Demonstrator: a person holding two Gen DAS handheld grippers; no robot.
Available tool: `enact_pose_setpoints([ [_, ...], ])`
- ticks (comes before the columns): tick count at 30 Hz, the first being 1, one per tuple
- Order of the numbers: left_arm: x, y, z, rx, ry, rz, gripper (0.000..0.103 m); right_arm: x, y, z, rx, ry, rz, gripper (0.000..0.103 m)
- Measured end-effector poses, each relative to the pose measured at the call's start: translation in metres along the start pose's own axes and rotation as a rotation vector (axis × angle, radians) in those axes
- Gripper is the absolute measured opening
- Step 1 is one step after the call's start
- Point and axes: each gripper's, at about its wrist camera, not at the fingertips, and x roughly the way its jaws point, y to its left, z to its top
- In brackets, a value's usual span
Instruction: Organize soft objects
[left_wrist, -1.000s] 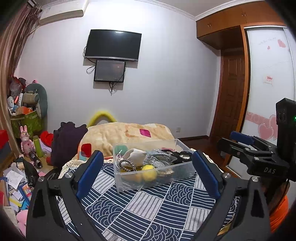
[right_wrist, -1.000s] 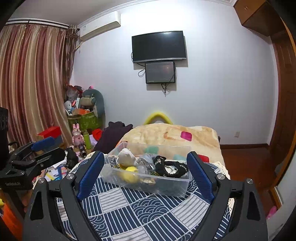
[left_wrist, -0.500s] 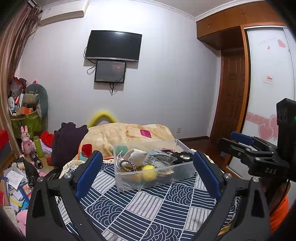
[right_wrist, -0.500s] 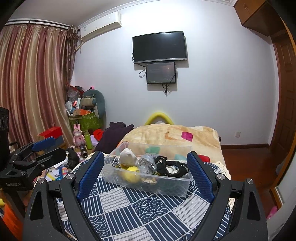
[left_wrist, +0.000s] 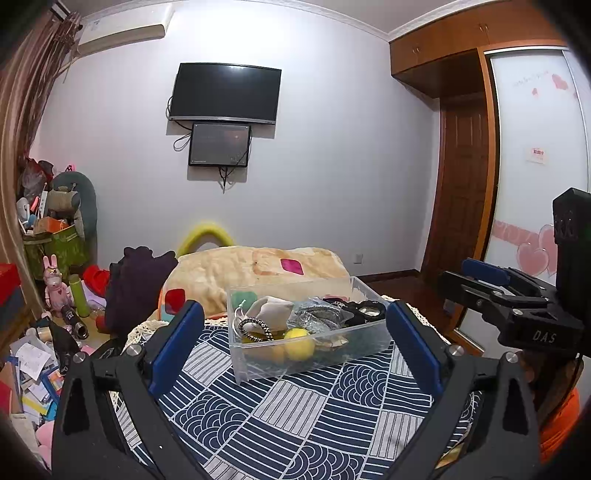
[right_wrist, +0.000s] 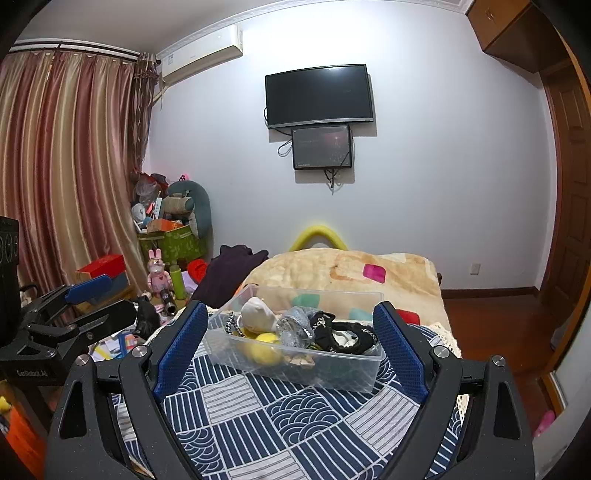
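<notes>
A clear plastic bin (left_wrist: 354, 350) stands on the navy patterned cloth (left_wrist: 295, 417) and also shows in the right wrist view (right_wrist: 343, 376). It holds a beige pouch (left_wrist: 271, 310), a yellow ball (left_wrist: 298, 343), a silvery pouch (left_wrist: 319, 315), a braided hair tie (left_wrist: 255, 326) and black bands (right_wrist: 345, 334). My left gripper (left_wrist: 293, 345) is open and empty, short of the bin. My right gripper (right_wrist: 290, 347) is open and empty, also short of the bin. Each gripper shows at the edge of the other's view.
A bed with a beige blanket (left_wrist: 255, 269) lies behind the bin. Dark clothing (left_wrist: 140, 280) is heaped at its left. Toys, boxes and papers (left_wrist: 40, 332) clutter the floor at left. A wooden door (left_wrist: 461, 184) and wardrobe stand at right.
Both grippers have drifted very slightly; the bin sits a touch lower in both views. Nothing was taken hold of or let go.
</notes>
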Motion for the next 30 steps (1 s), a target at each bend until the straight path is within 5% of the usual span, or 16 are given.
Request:
enact_pose_setpoints([
  [19, -0.001, 0.0004, -0.0009, -0.005, 0.002, 0.005, 0.1, -0.0023, 0.0003, 0.0037, -0.005, -0.004, 0.0, 0.091],
  [30, 0.0023, 0.005, -0.0034, -0.033, 0.02, 0.004, 0.101, -0.0055, 0.0031, 0.0027, -0.016, -0.016, -0.01, 0.1],
])
